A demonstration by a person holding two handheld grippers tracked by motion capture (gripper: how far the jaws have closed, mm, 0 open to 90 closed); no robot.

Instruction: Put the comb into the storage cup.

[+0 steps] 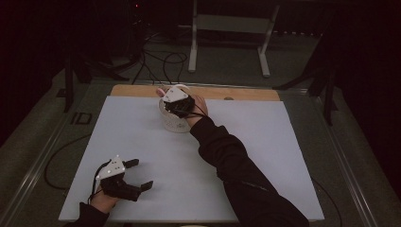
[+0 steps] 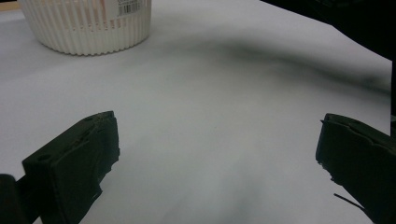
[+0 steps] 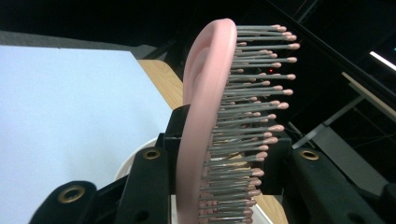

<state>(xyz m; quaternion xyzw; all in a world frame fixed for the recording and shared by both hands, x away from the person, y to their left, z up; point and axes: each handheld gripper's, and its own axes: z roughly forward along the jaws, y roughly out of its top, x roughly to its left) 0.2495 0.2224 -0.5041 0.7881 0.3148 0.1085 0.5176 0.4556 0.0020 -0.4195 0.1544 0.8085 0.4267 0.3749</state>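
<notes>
R gripper is clamped on a pink hairbrush, held above the white ribbed basket at the far-middle of the table. L gripper rests near the front-left corner, jaws spread wide, nothing btwn them. Risk, as I judge it: the brush back is smooth curved plastic w/ thin metal pins tipped in pink beads, so the grip bears on slick plastic one side and springy pins the other; it could twist or slip. Pins may also snag the basket's slotted wall and tip the light basket. Table cover is matte, pale, flat.
</notes>
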